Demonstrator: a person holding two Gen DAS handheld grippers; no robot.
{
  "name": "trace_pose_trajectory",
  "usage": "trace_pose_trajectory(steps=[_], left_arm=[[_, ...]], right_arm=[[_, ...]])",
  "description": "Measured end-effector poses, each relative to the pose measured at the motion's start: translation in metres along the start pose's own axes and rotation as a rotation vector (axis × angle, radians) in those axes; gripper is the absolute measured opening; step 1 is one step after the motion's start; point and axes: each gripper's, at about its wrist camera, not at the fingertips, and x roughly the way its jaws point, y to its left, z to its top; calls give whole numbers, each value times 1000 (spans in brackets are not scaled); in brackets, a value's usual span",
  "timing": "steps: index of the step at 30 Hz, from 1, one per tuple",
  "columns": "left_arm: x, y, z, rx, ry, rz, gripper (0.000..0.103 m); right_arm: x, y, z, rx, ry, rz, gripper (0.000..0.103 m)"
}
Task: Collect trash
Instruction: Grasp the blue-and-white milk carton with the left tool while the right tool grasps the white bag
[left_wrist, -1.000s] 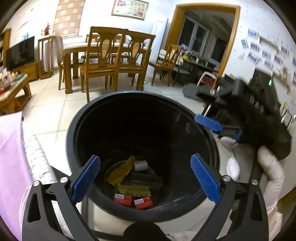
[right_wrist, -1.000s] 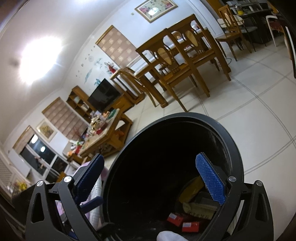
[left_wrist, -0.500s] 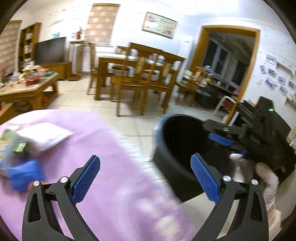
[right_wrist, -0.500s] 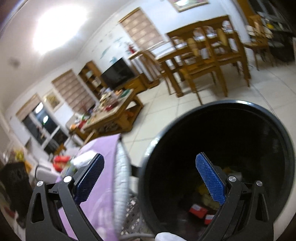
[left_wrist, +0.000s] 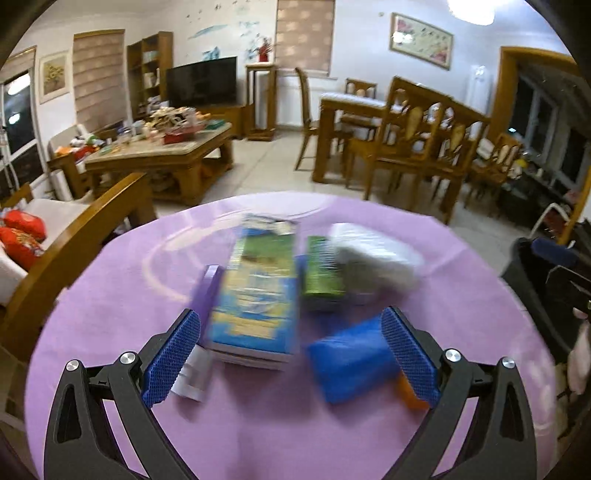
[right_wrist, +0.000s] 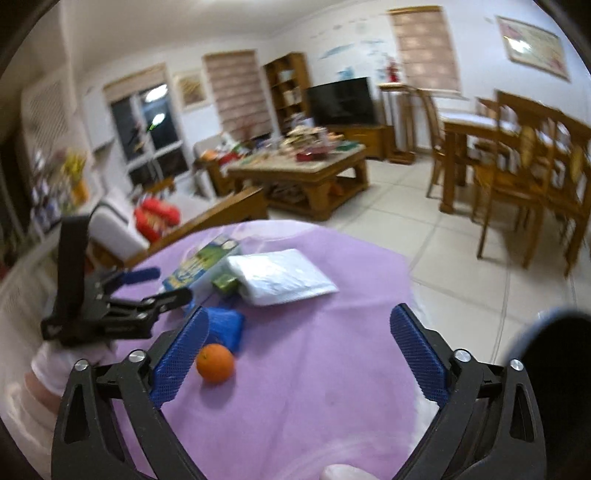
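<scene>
A round table with a purple cloth (left_wrist: 110, 295) (right_wrist: 314, 387) carries a blue and green box (left_wrist: 258, 291) (right_wrist: 199, 262), a small green box (left_wrist: 321, 269) (right_wrist: 224, 282), a white plastic packet (left_wrist: 373, 254) (right_wrist: 284, 277), a crumpled blue bag (left_wrist: 347, 362) (right_wrist: 227, 325), an orange (right_wrist: 215, 363) and a purple item (left_wrist: 207, 295). My left gripper (left_wrist: 291, 358) is open and empty, low over the table just before the blue box and blue bag; it also shows in the right wrist view (right_wrist: 147, 291). My right gripper (right_wrist: 299, 358) is open and empty above the cloth. The black trash bin (right_wrist: 554, 350) (left_wrist: 535, 288) stands at the table's right.
A wooden bench with red cushions (left_wrist: 22, 236) stands left of the table. A cluttered coffee table (left_wrist: 159, 151) and a dining set with chairs (left_wrist: 406, 136) stand further back on the tiled floor.
Both grippers have swung left, away from the bin's opening, and now face the purple table. The bin has slid to the right edge of both views. Both grippers stay open and empty.
</scene>
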Motion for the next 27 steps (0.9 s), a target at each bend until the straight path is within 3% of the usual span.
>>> trace_pose_trajectory(steps=[4,8,10,12,14,17,23,27], left_arm=[[15,6,2,39,34,14,97],[29,6,7,76,47,47,97],[30,11,3,72,49,33,84],[30,12,5,80,31,52,60],[33,16,7,58,47,1,48],[35,16,4,54,64,-4,48],[28,15,2,56,51,-14,46],[15,21,-1,26,7,-35,46]], right_arm=[[49,28,16,-116,75,-18,76],[87,41,22,-177,123,-30,73],[102,48,22,-213,139,-37,68],[120,55,22,-251,159,-52,64],[134,61,20,-271,170,-66,58],[144,62,18,-269,179,-71,45],[144,59,16,-230,160,-55,34],[121,56,18,-169,120,-14,30]])
